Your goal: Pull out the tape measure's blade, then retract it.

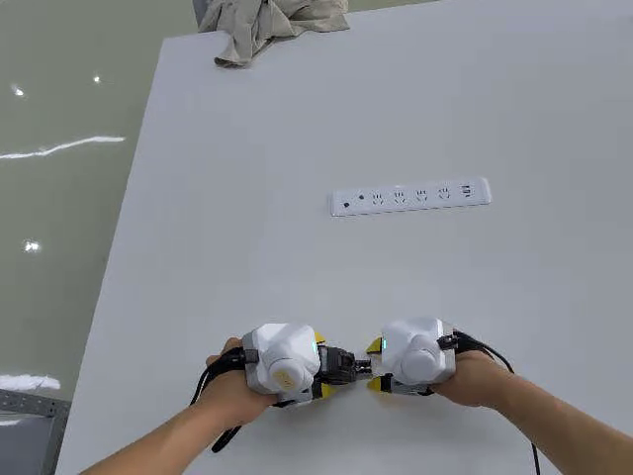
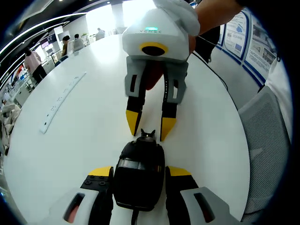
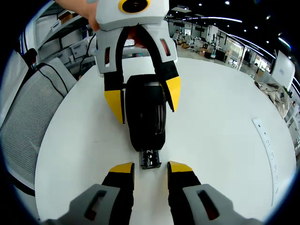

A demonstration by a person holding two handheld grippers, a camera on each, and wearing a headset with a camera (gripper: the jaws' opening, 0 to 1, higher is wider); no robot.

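Note:
A black tape measure (image 2: 140,176) lies low over the white table (image 1: 297,198), with my left gripper (image 2: 139,171) shut on its body. Its small metal hook tab (image 3: 150,159) pokes out of the case, the blade pulled in. My right gripper (image 3: 151,168) faces the left one, open, its yellow fingertips (image 3: 123,168) on either side of the tab without touching it. In the head view the left gripper (image 1: 331,371) and the right gripper (image 1: 374,366) meet nose to nose near the table's front edge, with the tape measure (image 1: 343,364) between them.
A white power strip (image 1: 410,195) lies across the middle of the table. A crumpled beige cloth (image 1: 277,25) sits at the far edge. A grey mesh chair (image 3: 28,122) stands beside the table. People are in the background of the room.

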